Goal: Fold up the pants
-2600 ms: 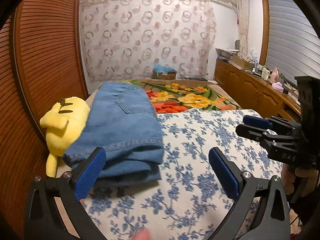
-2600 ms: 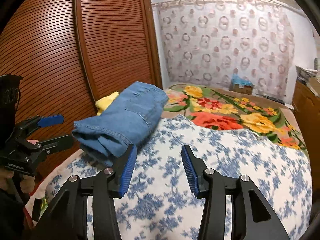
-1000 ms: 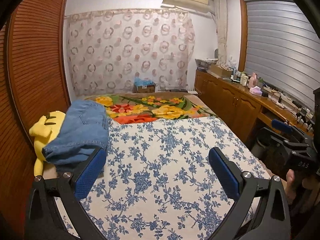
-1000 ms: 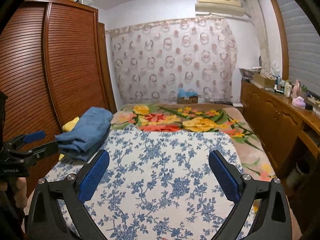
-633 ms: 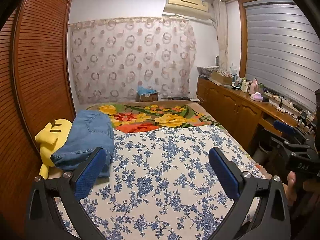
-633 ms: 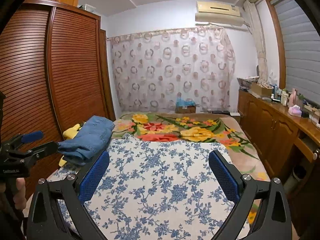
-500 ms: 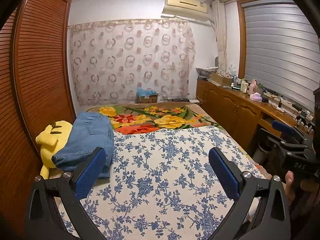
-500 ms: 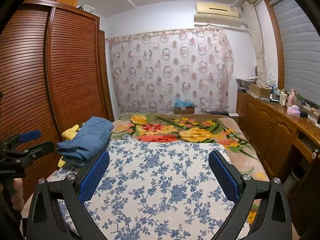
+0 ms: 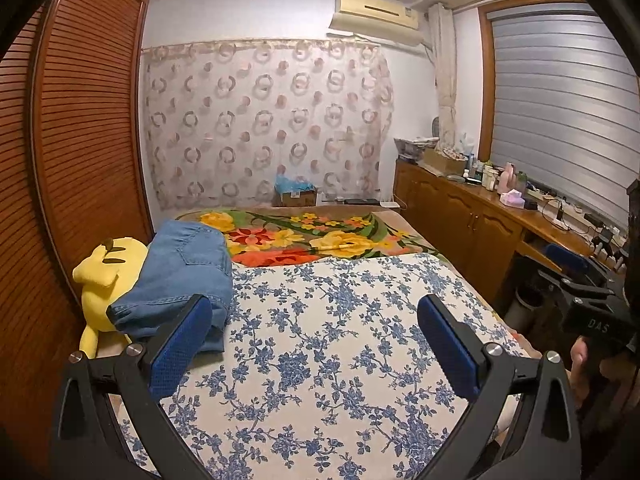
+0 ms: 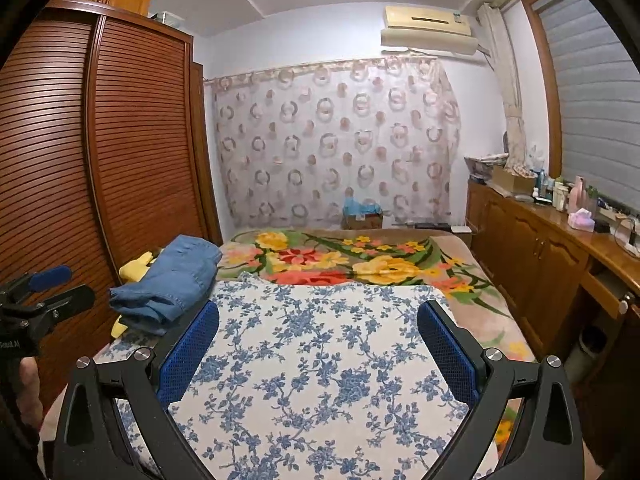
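Observation:
The blue denim pants lie folded in a stack at the bed's left edge, resting partly on a yellow plush toy. They also show in the right wrist view. My left gripper is open and empty, held back above the blue-flowered sheet, well short of the pants. My right gripper is open and empty, also back from the bed. Each gripper shows at the edge of the other's view.
A flowered blanket covers the far half of the bed. A slatted wooden wardrobe runs along the left. A wooden cabinet with bottles and boxes runs along the right. A patterned curtain hangs behind.
Both grippers have pulled back and up from the folded pants, so the whole bed shows now. The right gripper opened wide. The pants stay where they were.

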Tool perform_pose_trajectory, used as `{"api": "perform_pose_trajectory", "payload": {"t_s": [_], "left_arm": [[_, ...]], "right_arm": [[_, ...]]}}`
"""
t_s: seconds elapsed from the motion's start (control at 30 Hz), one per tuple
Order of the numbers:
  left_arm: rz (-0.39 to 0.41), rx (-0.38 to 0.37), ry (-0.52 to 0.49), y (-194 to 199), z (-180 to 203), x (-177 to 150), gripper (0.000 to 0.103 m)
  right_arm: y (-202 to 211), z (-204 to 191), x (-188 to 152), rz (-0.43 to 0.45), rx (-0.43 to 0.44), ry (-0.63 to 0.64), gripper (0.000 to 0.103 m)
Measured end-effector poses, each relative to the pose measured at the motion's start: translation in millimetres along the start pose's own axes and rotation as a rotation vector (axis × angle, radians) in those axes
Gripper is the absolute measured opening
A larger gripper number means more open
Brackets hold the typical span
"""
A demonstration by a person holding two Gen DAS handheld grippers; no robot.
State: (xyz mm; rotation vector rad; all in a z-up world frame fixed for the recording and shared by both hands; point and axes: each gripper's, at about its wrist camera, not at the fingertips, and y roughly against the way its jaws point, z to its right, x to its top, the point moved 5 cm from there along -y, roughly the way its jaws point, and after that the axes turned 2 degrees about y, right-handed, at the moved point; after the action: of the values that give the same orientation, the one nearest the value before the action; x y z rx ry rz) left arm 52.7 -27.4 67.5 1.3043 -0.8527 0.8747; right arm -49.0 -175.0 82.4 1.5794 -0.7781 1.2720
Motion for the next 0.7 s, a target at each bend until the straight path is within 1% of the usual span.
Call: {"api": "perform_pose_trajectory", "payload": {"t_s": [0.7], "left_arm": [[0.001,0.003,0.001,1.0,-2.7,1.1,0.103]], "right_arm": [[-1.8,0.8,-0.7,-0.002,0.017,0.0,0.1]]}}
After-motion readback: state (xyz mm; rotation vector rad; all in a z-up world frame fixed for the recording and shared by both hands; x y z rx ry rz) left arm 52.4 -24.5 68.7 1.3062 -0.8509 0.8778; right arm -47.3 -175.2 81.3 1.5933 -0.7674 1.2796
